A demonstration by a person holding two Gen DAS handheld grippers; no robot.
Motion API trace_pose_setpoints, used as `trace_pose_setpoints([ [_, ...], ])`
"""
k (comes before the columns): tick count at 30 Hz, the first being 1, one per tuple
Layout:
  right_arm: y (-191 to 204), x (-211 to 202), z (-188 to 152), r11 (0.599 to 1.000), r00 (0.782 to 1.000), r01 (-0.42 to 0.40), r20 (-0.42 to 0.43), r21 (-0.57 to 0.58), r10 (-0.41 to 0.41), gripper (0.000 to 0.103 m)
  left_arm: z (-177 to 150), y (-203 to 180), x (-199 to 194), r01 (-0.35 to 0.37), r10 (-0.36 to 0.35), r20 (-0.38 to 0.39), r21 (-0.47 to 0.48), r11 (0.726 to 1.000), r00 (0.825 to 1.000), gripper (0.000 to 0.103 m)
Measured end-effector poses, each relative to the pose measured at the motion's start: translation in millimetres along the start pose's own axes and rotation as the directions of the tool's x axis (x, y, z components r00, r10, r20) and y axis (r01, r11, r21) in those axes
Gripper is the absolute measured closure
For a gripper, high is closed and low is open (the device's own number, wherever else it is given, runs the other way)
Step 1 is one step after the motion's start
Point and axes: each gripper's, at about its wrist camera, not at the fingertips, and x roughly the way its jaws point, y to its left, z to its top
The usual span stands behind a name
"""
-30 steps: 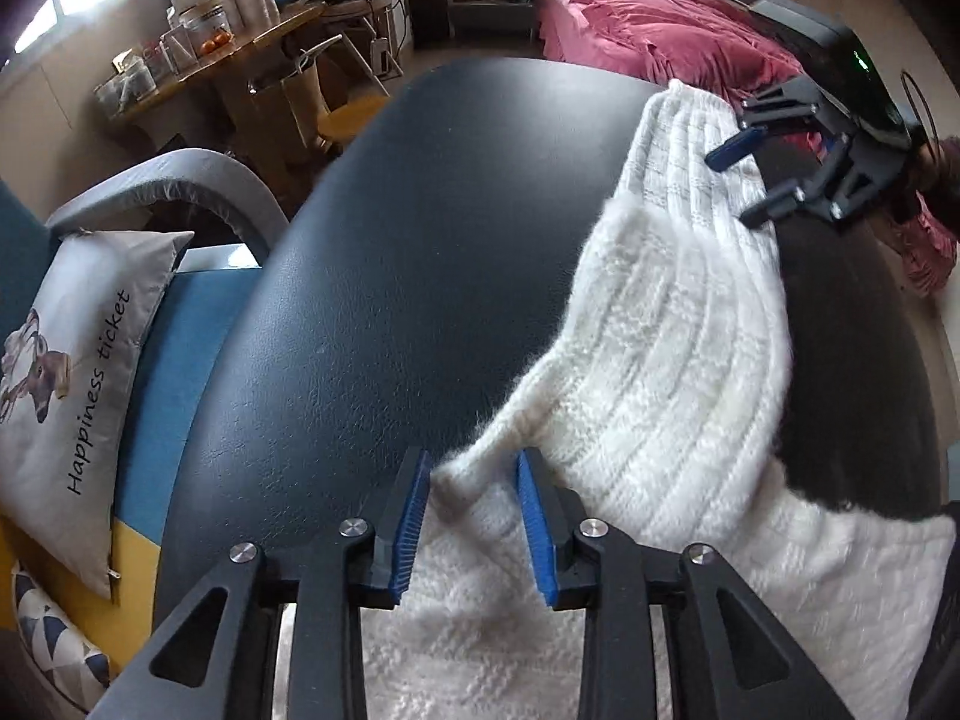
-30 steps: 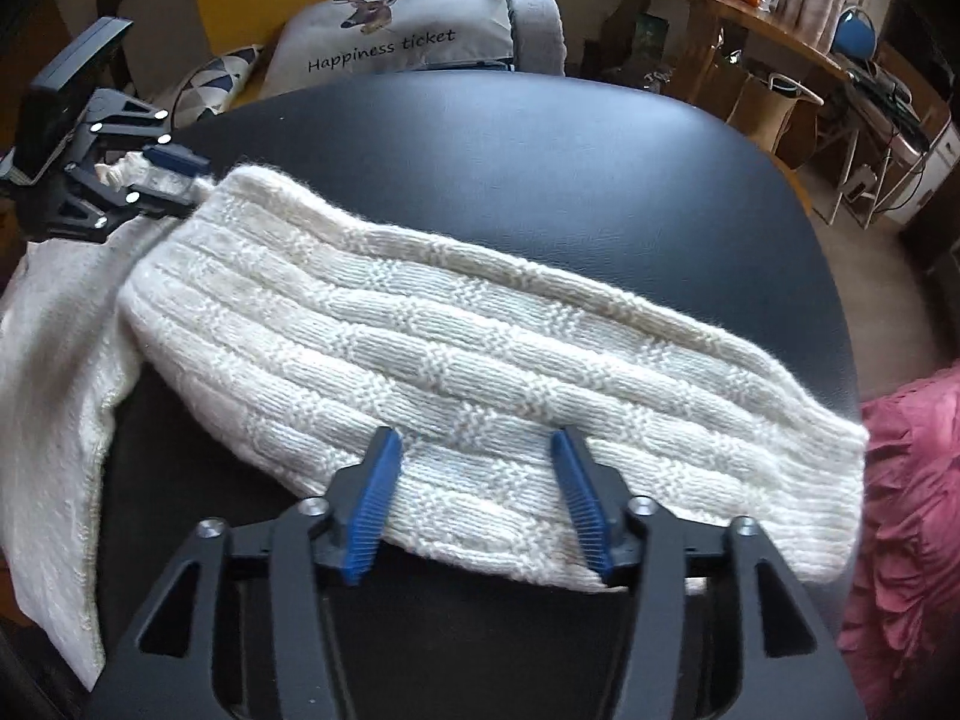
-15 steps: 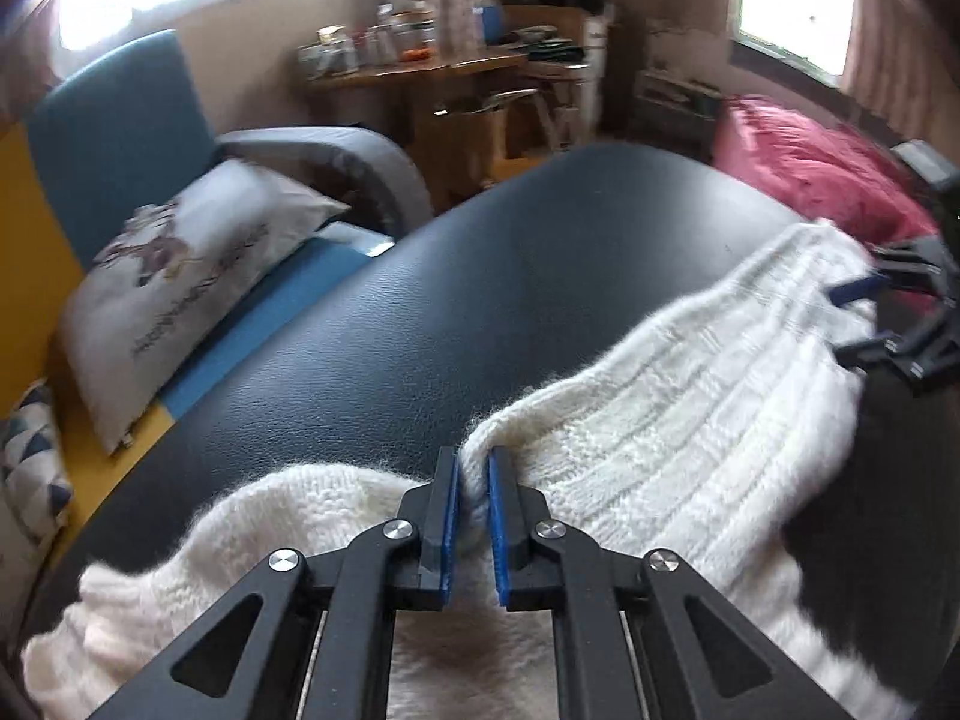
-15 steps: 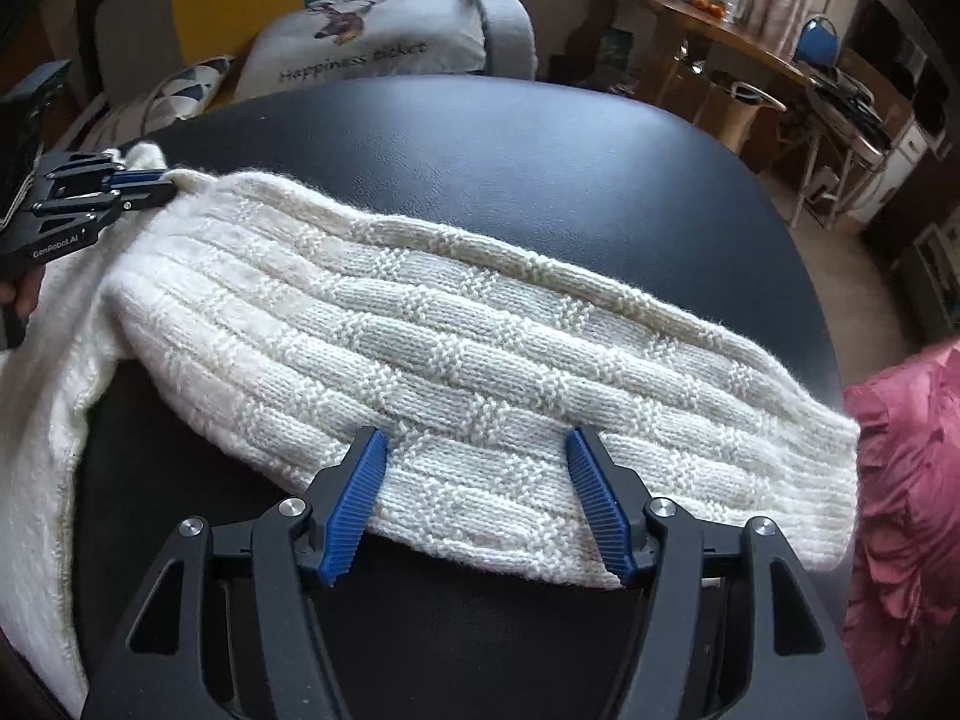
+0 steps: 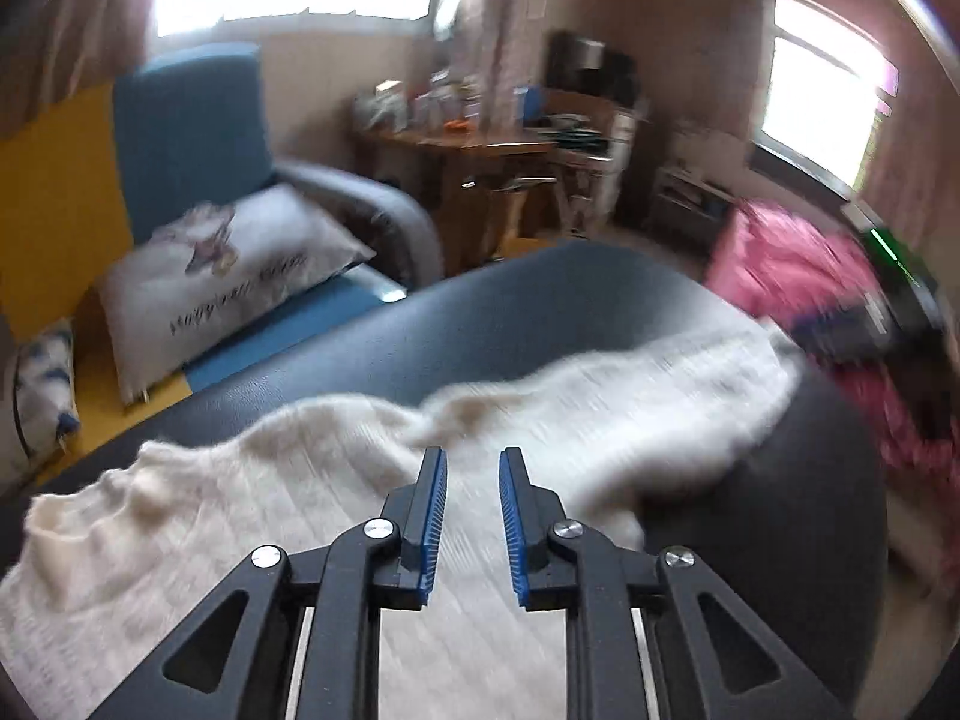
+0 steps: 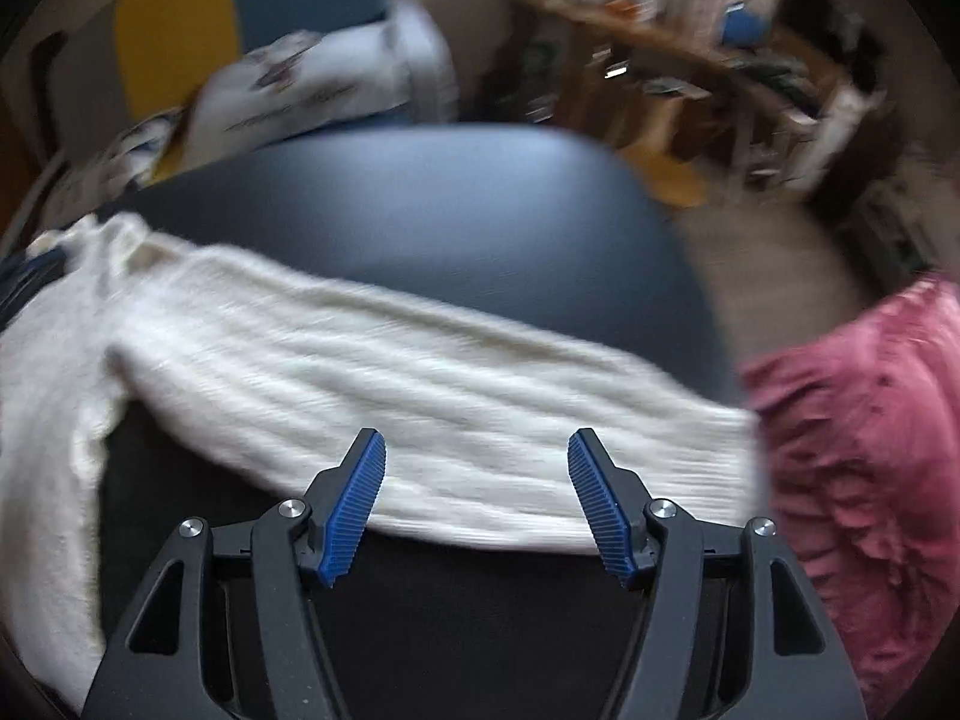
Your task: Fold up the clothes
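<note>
white knit sweater (image 6: 420, 372) lengthwise across black table (image 6: 450, 198), left hand-held gripper (image 5: 471, 468) opening, empty; right hand-held gripper (image 6: 477, 450) spread, empty

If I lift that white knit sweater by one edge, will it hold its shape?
Probably not. The white knit sweater already drapes in soft folds on the black table, so expect sagging. Its fuzzy ribbed knit should grip the pads rather than slip.
</note>
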Motion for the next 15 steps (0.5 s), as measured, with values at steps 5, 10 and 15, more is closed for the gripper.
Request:
trace_pose_setpoints([
  [5, -15.5, 26.1, -5.8, 0.995, 0.995, 0.07, -0.079, 0.065, -0.065, 0.036, -35.9, -30.1, 5.0, 0.02, -0.017, -0.093, 0.034, 0.999, 0.995, 0.086],
  [10, -16.2, 55.5, -22.4, 0.982, 0.992, 0.077, -0.115, 0.171, -0.058, 0.031, -59.7, -25.6, 23.0, 0.026, -0.033, -0.174, -0.04, 0.999, 0.984, 0.085],
  [15, -20.1, 47.4, -45.0, 0.977, 0.994, 0.081, -0.082, 0.196, -0.066, 0.029, -60.5, 5.4, 28.3, 0.148, -0.186, -0.14, -0.243, 0.959, 0.973, 0.085],
])
